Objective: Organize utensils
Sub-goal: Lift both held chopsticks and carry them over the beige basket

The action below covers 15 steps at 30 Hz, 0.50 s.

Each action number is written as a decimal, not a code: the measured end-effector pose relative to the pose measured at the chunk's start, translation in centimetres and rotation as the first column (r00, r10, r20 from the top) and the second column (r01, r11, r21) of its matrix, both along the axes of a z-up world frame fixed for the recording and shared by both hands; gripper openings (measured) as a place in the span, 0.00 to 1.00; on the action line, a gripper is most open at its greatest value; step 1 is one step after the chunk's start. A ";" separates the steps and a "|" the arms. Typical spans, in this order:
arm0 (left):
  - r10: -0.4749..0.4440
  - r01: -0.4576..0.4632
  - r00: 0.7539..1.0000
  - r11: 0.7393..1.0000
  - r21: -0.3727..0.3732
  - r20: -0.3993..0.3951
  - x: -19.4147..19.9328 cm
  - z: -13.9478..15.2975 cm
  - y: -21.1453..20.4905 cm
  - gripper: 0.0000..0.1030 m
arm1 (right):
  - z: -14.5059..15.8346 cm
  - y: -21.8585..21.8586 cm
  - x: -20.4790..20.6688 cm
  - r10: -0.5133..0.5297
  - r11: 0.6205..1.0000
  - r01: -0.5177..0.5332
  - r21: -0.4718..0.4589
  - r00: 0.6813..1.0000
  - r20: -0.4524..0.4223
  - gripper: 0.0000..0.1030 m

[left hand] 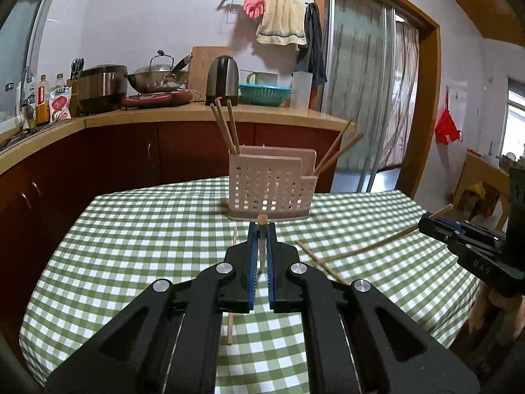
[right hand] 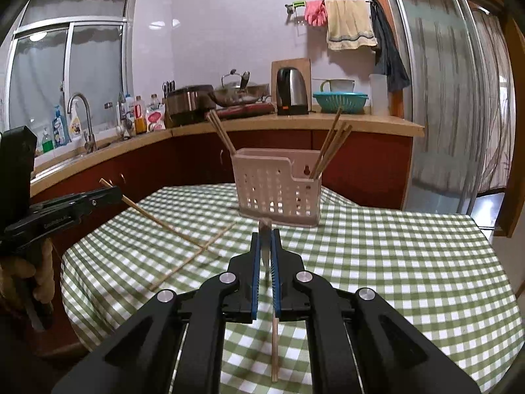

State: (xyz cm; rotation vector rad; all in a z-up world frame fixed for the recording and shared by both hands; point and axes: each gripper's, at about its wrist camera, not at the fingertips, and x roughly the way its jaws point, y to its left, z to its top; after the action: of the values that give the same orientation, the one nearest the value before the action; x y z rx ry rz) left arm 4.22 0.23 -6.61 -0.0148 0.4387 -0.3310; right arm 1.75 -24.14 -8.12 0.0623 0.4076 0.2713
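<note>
The left tool (left hand: 262, 229) is nearly closed, its blue-padded fingers (left hand: 252, 256) pinching a wooden chopstick (left hand: 261, 246) whose rounded end pokes out just past the tips and whose lower end hangs above the checked table (left hand: 131, 246). The right tool (right hand: 265, 234) is pinched just as narrowly on another chopstick (right hand: 275, 344) (its top end looks blurred), which slants down toward the cloth. The pink perforated holder (right hand: 279, 190) stands ahead on the table with chopsticks leaning in both end compartments, and one loose chopstick (right hand: 193, 252) lies on the cloth between the tools.
</note>
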 end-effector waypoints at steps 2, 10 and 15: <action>0.003 -0.003 1.000 1.000 0.001 0.008 0.3 0.7 0.0 0.05 | 0.4 -0.1 0.4 0.001 1.000 -0.001 0.002 1.000 0.001 0.07; 0.039 -0.039 0.999 0.999 -0.008 0.014 2.5 1.6 -0.2 0.05 | 1.4 0.2 2.7 0.001 1.000 -0.001 -0.019 1.000 -0.002 0.07; 0.055 -0.054 0.998 0.998 -0.011 0.032 3.9 1.9 -0.6 0.05 | 1.8 0.4 4.0 0.006 1.000 -0.005 -0.019 1.000 0.012 0.07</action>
State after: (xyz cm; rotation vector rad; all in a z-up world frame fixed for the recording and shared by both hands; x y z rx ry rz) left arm 8.13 -0.42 -4.75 -0.0313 0.4043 -0.2796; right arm 5.76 -23.70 -6.36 0.0406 0.3982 0.2731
